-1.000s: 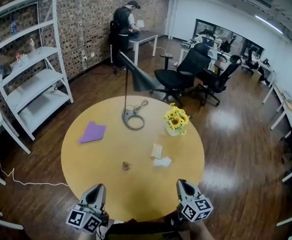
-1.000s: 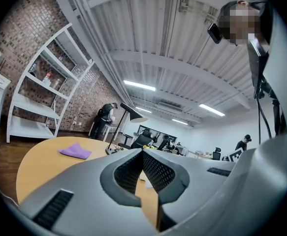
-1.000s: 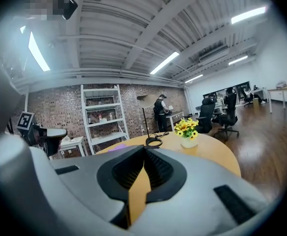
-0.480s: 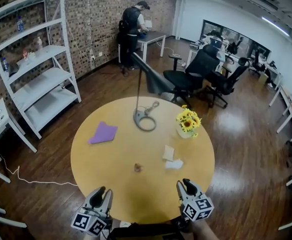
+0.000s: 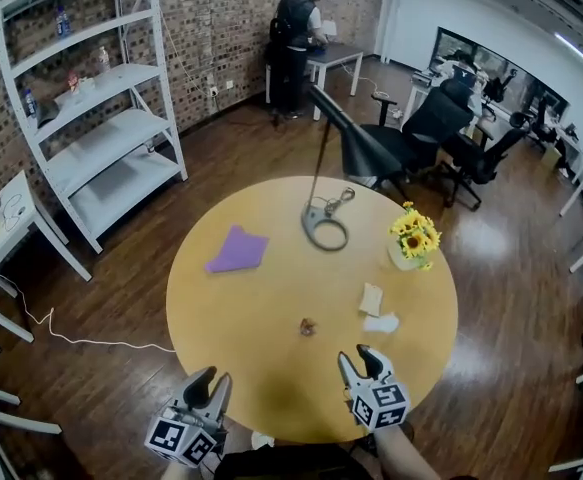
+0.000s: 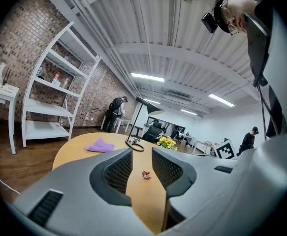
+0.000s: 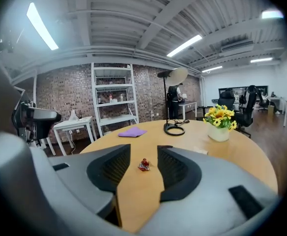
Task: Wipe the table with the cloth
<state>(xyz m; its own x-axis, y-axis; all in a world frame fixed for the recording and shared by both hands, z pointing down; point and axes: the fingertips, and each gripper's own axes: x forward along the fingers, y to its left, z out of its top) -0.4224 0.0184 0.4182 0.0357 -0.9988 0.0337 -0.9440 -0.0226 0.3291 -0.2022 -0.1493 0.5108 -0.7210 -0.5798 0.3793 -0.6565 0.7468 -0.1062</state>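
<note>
Cloth (image 5: 238,250), crumpled purple, on round table (image 5: 271,318); left hand-held gripper (image 5: 215,377), right hand-held gripper (image 5: 355,355) just opened, empty

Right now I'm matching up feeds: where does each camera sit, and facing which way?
Head view: on the person's head, steeply down at the table; left gripper and right gripper show.
Left gripper view: on that gripper, across the table; its jaws, just opening, empty.
Right gripper view: likewise, from the right; jaws just opening, empty.
All share the cloth and wrapper.

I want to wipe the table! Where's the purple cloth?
In the head view, the cloth lies on the table's far left side, left of the lamp base.
</note>
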